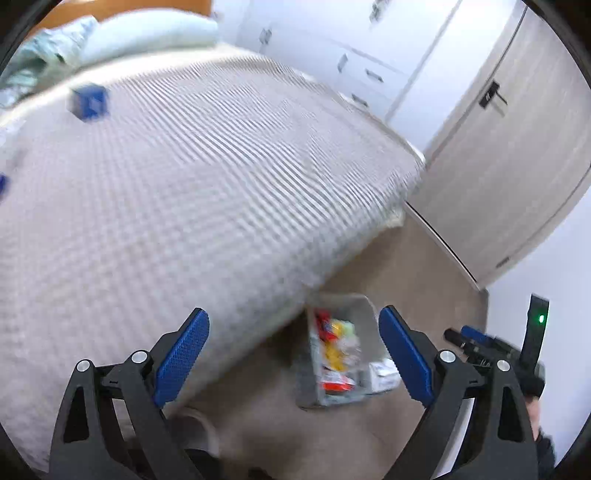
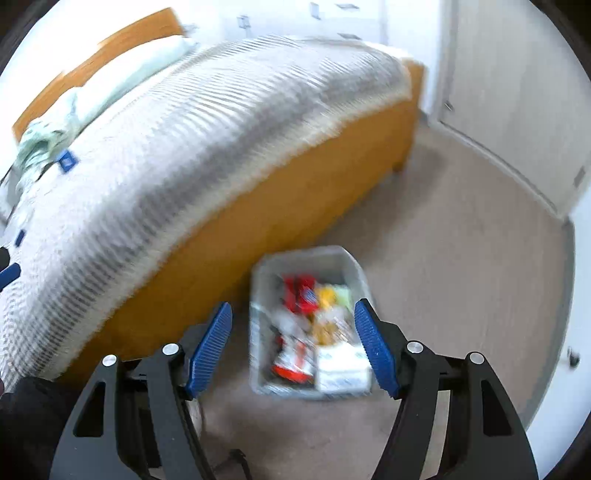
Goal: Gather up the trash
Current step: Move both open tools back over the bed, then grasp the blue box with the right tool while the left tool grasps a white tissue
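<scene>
In the right wrist view, a bin point(image 2: 310, 325) stands on the floor point(image 2: 461, 258) at lower centre, wrappers point(image 2: 301, 295) inside it. The bed point(image 2: 184, 147) lies left and above, pillow point(image 2: 122, 74) at upper left.

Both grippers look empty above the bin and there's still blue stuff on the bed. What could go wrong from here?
1. Both views are blurred, so the blue box near the pillow may be misjudged when reaching.
2. The bin on the floor by the bed already looks full; more trash may spill out.
3. The left gripper and right gripper hang close together, jaws open, and might collide.
</scene>
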Available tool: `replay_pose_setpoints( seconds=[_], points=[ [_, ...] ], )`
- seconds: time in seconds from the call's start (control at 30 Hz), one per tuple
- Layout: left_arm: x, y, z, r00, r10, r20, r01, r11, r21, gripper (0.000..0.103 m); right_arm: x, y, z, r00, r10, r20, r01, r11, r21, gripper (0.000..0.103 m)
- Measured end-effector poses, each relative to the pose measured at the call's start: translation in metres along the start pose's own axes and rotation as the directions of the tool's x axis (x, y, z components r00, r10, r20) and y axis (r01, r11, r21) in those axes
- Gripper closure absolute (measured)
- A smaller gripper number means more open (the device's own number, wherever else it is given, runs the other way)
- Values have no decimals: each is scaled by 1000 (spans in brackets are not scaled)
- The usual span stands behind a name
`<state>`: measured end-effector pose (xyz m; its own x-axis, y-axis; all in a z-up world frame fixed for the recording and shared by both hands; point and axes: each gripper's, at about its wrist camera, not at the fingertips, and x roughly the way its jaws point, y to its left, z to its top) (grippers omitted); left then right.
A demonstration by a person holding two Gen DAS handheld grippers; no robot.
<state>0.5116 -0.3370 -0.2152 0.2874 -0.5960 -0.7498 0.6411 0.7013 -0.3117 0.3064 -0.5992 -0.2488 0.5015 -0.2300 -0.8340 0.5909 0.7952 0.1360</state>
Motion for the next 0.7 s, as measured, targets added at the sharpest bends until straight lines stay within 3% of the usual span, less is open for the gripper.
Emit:
replay_pose_setpoints(
  seconds=[0.1,0.23,0.4,0.47,0.6,0.7],
  points=[
    [-55,57,21,995,33,90,-31,999,-29,13,-4,62,33,999,40,38,-36,994,-102,37],
    [-116,152,57,976,136,170,-119,987,-109,13,-2,144,77,992,99,72,-80,969,-233,37],
    [-165,277,106,937,304,173,-266,940,-213,13,19,251,150,976,194,95,-147,919,-367,37],
    [-174,322,129,913,369,172,-332,920,-210,13,32,295,182,964,246,104,-184,894,-408,27],
    [-160,413,172,879,458,135,-418,875,-244,13,72,400,234,920,369,131,-254,818,-517,23],
    [-126,482,201,900,432,62,-397,869,-297,13,128,486,263,913,405,55,-294,743,-601,23]
  ],
)
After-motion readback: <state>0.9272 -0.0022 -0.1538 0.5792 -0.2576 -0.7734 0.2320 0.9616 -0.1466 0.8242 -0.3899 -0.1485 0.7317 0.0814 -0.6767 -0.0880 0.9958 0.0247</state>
